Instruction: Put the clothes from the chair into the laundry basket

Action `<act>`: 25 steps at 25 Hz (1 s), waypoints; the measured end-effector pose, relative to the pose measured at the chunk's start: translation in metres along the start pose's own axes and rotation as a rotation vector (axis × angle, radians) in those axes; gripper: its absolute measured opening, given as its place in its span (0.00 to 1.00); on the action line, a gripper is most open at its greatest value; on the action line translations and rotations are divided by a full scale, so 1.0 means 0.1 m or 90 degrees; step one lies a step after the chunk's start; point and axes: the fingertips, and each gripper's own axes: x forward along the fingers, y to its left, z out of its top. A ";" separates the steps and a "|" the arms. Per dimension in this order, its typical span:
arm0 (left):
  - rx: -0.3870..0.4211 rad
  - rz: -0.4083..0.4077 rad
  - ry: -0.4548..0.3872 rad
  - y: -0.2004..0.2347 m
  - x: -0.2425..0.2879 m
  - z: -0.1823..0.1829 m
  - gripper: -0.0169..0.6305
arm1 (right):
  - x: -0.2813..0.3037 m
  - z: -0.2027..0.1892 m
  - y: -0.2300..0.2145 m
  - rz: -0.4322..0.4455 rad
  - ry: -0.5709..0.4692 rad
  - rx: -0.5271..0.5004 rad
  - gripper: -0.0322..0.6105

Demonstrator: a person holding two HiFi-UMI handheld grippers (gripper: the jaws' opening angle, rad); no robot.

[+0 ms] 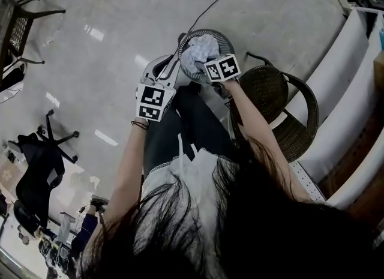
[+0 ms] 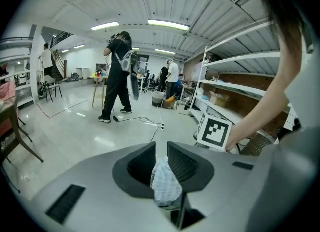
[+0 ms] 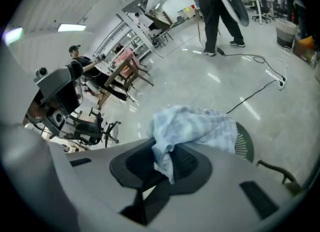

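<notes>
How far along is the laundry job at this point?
Done: the chair seat shows no clothes, though an arm hides part. In hand: left gripper and right gripper both pinch a checked cloth over the basket. Left: release it into the basket.

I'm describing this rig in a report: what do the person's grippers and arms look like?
Both the left gripper and right gripper have pale grey shells with dark ribbed pads. Each carries a white cube with black square markers. The forearms are bare; a dark band circles the left wrist.
</notes>
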 end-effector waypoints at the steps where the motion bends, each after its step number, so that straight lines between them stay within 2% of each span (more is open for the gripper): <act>1: -0.004 0.000 0.005 0.02 0.05 -0.05 0.16 | 0.08 -0.02 -0.05 -0.005 0.013 -0.011 0.18; 10: -0.024 -0.003 0.047 0.24 0.38 -0.59 0.16 | 0.81 -0.36 -0.36 -0.047 0.155 -0.150 0.18; 14: -0.034 -0.011 0.059 0.30 0.51 -0.72 0.16 | 1.02 -0.44 -0.52 -0.052 0.187 -0.165 0.18; 19: -0.035 -0.024 0.074 0.33 0.60 -0.90 0.16 | 1.22 -0.45 -0.69 -0.070 0.188 -0.144 0.19; 20: -0.036 -0.024 0.076 0.35 0.61 -0.92 0.16 | 1.25 -0.45 -0.72 -0.073 0.194 -0.143 0.20; 22: -0.039 -0.023 0.079 0.38 0.63 -0.94 0.16 | 1.30 -0.45 -0.75 -0.076 0.211 -0.150 0.33; 25: -0.045 -0.024 0.081 0.41 0.65 -0.99 0.16 | 1.33 -0.45 -0.80 -0.082 0.218 -0.159 0.39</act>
